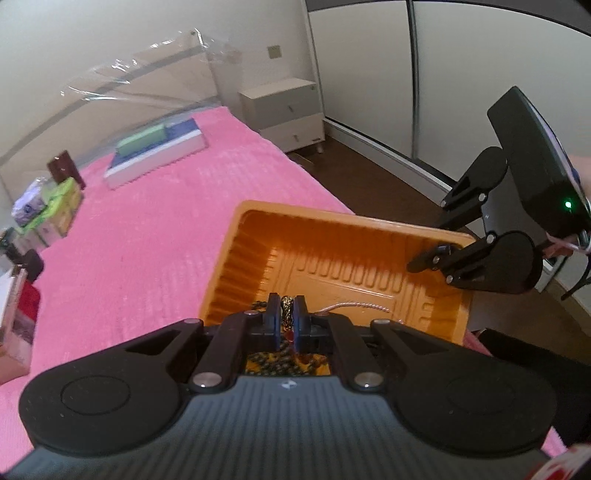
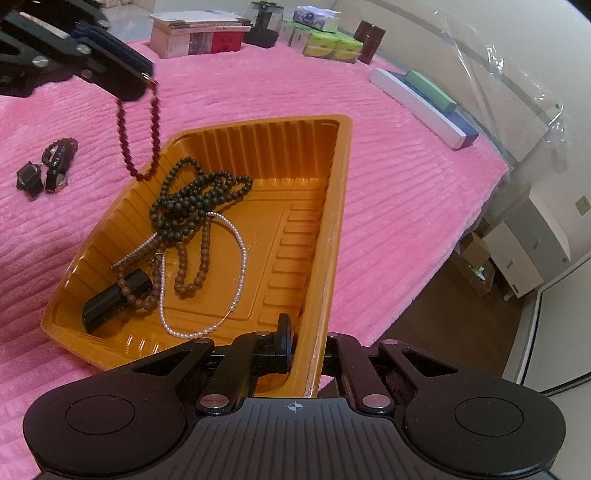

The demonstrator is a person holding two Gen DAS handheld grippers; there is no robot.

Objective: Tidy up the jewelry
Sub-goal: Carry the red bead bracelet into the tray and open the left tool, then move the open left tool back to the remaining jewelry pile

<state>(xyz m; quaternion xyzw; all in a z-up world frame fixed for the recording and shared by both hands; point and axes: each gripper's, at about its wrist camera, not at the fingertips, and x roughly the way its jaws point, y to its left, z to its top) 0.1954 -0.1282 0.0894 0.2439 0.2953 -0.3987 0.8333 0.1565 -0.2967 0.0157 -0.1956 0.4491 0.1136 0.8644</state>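
Observation:
An orange plastic tray [image 2: 258, 120] lies on the pink blanket [image 2: 388, 177]. It holds a dark bead necklace [image 2: 192, 199], a pearl strand [image 2: 242, 254], a brown bead strand [image 2: 184, 284] and a black oblong piece [image 2: 114, 299]. My right gripper [image 2: 304, 339] is shut on the tray's near wall; it also shows in the left wrist view [image 1: 424, 260] at the tray's corner. My left gripper [image 1: 287, 317] is shut on a dark red bead strand [image 1: 286, 308]. In the right wrist view that strand [image 2: 140, 176] dangles from the left gripper [image 2: 146, 79] over the tray's far left corner.
A watch [image 2: 55, 173], a small black item [image 2: 27, 179] and a bead bracelet [image 2: 61, 144] lie on the blanket left of the tray. Boxes [image 2: 195, 35], tissue packs [image 2: 332, 46] and a long box [image 2: 424, 107] line the far side. Past the bed edge stands a bedside cabinet [image 1: 284, 110].

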